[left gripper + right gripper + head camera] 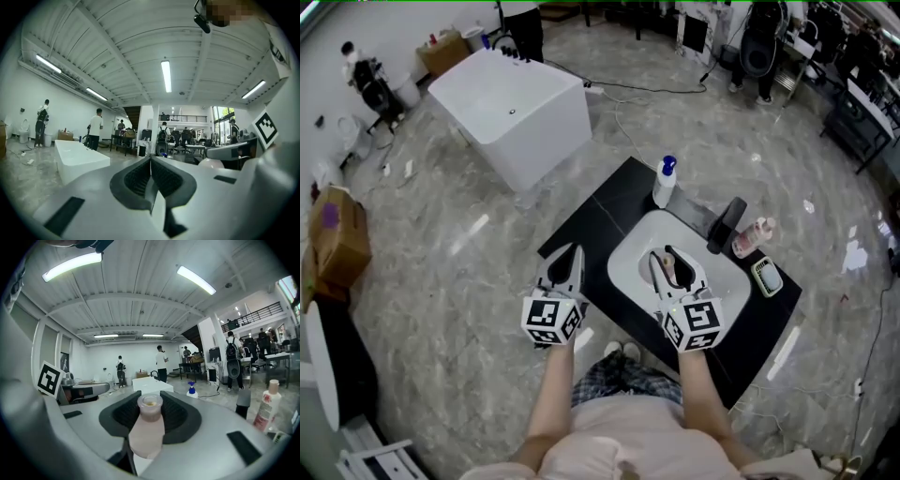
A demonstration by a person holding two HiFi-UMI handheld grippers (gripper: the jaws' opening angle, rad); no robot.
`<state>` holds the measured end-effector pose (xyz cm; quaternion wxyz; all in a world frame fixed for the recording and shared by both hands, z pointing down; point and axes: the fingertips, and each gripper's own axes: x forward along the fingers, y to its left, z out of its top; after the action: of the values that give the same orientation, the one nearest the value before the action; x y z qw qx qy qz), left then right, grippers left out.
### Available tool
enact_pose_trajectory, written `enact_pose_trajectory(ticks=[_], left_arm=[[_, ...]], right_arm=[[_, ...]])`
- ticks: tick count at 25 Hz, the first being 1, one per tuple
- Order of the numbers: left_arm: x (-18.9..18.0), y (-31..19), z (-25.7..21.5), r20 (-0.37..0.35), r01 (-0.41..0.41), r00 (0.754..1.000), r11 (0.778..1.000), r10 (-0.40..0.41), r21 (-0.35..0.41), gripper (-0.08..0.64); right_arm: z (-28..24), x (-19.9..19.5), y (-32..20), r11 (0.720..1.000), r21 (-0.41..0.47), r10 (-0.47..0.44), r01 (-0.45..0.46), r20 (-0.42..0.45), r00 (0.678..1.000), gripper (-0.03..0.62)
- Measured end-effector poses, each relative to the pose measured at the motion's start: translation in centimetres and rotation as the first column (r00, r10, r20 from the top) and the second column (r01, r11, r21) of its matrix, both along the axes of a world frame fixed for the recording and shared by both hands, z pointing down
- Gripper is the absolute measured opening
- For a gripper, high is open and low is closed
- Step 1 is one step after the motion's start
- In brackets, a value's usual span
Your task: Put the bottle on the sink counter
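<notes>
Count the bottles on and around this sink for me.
3. A pale pink bottle clamped in the right hand-held gripper above the basin; a blue-capped bottle at the counter's far corner; a red-printed white bottle right of the faucet. Others may be hidden.

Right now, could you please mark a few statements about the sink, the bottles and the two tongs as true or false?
1. The right tongs are shut on a small pinkish bottle. True.
2. The left tongs hold a spray bottle. False: they are shut and empty, and the blue-capped spray bottle stands at the far edge of the black counter.
3. The pinkish bottle already stands on the counter. False: it is in the right tongs, over the white basin in the head view.
4. A black faucet stands at the far side of the basin. True.
</notes>
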<state>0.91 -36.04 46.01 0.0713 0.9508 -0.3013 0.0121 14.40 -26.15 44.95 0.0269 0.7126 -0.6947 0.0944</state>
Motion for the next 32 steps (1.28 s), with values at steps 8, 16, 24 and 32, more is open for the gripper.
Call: enact_pose_trajectory(ticks=[8,16,24,32], left_arm=[[3.8,-4.9,0.0,-0.011,-0.047,0.999,0.999,0.047,-0.023,0.029],[9.4,-11.6,2.0,0.012,-0.065,0.998,0.998,0.065,-0.023,0.029],[15.2,-18.4,5.7,-0.018,-0.074,0.997,0.996,0.073,-0.042,0.029],[18.1,-23.4,8.5,-0.027,-0.085,0.996,0.996,0.084,-0.037,0.029]], right_arm=[[-1.2,-0.2,-7.4,1.0,0.021,-0.007,0.008,-0.034,0.999,0.14],[1.5,3.3,-15.8,0.999,-0.013,0.044,-0.046,-0.114,0.992,0.14],[5.3,8.9,-23.6,0.992,-0.013,0.12,-0.124,-0.167,0.979,0.14],[10.3,12.1,-30.2,0.975,-0.046,0.21,-0.218,-0.136,0.968,0.14]])
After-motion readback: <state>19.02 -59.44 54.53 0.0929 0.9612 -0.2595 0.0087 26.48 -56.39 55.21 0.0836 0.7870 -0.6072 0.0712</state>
